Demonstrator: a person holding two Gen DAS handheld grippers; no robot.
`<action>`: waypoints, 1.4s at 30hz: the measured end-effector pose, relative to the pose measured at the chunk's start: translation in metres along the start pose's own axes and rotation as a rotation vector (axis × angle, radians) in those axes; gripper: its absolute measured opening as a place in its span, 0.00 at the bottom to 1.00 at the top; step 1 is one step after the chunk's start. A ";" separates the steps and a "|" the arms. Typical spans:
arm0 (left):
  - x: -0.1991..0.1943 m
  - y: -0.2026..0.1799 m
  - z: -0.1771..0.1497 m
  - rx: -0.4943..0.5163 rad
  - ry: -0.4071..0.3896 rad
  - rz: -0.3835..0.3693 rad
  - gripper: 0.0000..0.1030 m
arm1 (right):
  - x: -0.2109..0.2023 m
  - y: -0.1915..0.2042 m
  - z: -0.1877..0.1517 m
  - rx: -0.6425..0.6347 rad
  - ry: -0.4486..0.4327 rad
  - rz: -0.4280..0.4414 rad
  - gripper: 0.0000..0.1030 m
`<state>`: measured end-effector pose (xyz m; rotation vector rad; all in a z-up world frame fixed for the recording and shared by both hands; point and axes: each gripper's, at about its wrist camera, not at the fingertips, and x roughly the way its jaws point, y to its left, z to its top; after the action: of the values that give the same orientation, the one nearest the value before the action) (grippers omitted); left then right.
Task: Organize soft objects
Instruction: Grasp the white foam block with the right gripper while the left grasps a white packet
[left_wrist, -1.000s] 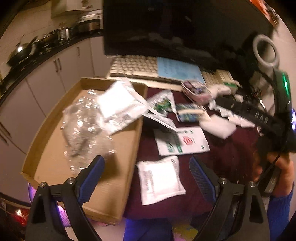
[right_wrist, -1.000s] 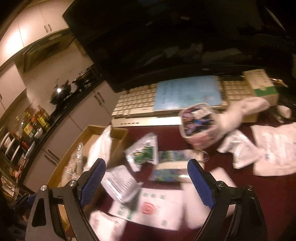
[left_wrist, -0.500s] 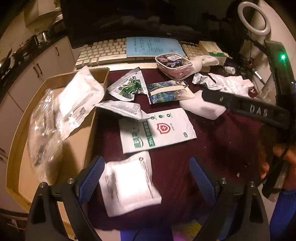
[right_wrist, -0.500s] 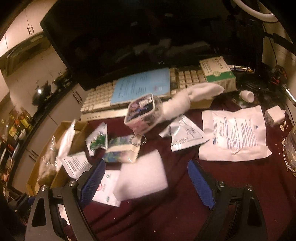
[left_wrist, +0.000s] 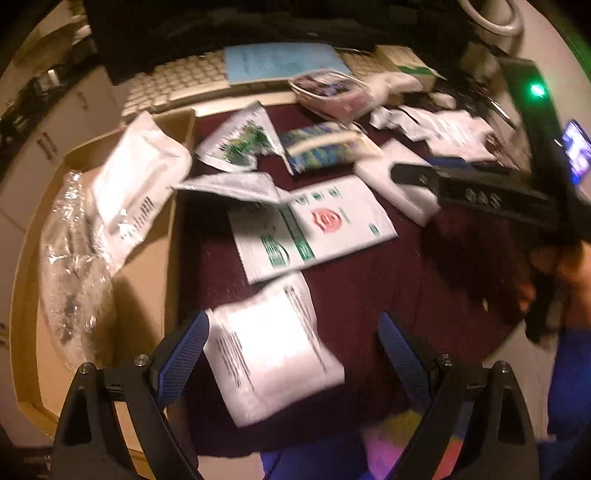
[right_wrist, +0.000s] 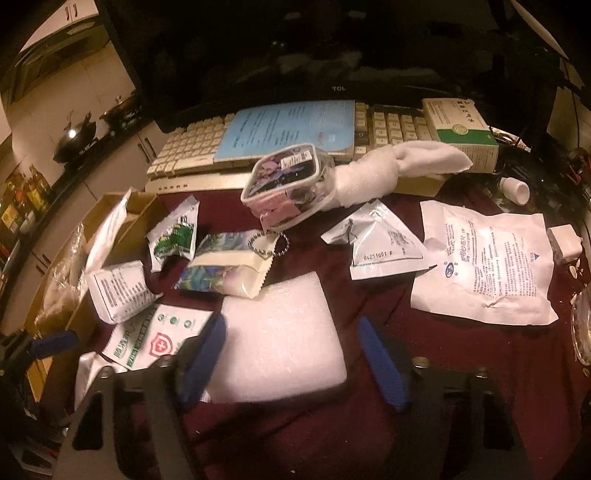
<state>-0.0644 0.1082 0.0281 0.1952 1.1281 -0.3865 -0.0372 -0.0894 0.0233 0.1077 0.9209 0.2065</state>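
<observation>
- The dark red tabletop (right_wrist: 461, 369) is crowded with soft packets, so a tool could bump or drag the wrong one.
- The brown cardboard box (left_wrist: 147, 266) sits at the left edge and already holds a white bag (left_wrist: 133, 192) and some crinkly clear plastic (left_wrist: 70, 258). That bag leans on the rim and might slide out.
- The white foam pad (right_wrist: 280, 339) lies flat between the two blue fingers of the right tool (right_wrist: 291, 354). Its jaws have just been closing, but they do not press the pad yet. The pad looks thin and flat, so I think the fingers may slip over it.
- The small white packet (left_wrist: 269, 350) lies under the left tool (left_wrist: 291, 354), nearer the left finger. This tool is wide open and holds nothing. The packet is off to one side, so a squeeze may catch only a corner.
</observation>
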 end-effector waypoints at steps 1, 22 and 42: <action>0.000 -0.001 -0.002 0.020 0.005 -0.002 0.90 | 0.002 0.000 -0.001 -0.002 0.008 0.003 0.62; 0.025 -0.016 0.019 0.364 0.156 -0.101 0.50 | 0.000 -0.003 -0.006 0.033 0.024 0.022 0.60; -0.019 -0.013 -0.017 0.082 -0.017 -0.063 0.77 | -0.004 0.009 -0.007 -0.031 0.061 0.049 0.80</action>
<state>-0.0912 0.1058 0.0385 0.2286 1.1048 -0.4895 -0.0469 -0.0812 0.0239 0.0952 0.9759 0.2705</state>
